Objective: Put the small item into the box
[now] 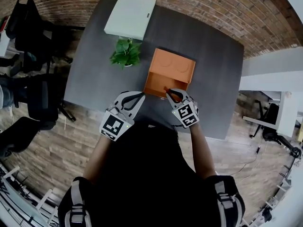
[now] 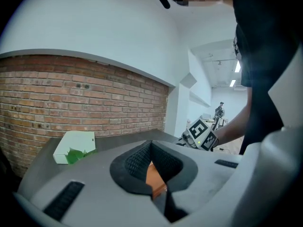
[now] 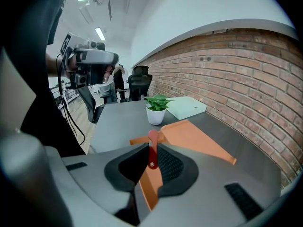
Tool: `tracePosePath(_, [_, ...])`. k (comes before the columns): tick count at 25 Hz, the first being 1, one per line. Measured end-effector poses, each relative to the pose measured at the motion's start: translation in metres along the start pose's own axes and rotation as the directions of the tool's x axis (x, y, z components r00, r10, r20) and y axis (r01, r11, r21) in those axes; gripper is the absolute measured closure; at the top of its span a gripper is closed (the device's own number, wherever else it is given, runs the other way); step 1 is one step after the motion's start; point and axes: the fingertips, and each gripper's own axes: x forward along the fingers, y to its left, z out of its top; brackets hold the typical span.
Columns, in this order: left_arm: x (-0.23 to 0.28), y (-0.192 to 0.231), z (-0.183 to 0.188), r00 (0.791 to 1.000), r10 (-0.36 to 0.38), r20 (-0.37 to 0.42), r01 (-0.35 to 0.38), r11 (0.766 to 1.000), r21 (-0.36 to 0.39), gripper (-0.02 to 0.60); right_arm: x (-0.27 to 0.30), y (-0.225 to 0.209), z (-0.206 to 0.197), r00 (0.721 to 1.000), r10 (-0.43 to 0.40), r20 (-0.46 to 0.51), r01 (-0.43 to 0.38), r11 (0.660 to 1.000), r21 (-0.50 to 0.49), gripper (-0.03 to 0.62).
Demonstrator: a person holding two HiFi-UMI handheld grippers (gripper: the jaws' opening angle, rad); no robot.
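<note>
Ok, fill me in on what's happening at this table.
A person stands at the near edge of a dark table with a gripper in each hand. The right gripper is shut on a small red item, held at the near edge of the orange box. The left gripper is beside it, jaws together and empty. The item is not yet in the box.

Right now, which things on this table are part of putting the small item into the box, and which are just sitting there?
Part of the job:
- small red item, clamped in the right gripper
- open orange box

Just lying about:
- potted plant
- flat white box
</note>
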Motion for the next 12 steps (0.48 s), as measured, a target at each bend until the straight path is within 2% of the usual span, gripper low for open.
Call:
tracePosePath(5, [-0.004, 0.001, -0.005, 1.0, 0.017, -0.009, -0.017, 1.0, -0.008, 0.56, 0.015, -0.002, -0.017, 0.999, 0.004, -0.04, -0.004, 1.0, 0.004, 0.53])
tracePosePath(12, [-0.005, -0.001, -0.006, 1.0, 0.018, -0.017, -0.019, 1.0, -0.004, 0.558, 0.039, -0.009, -0.043, 0.996, 0.014, -0.088, -0.009, 0.998, 0.058, 0.53])
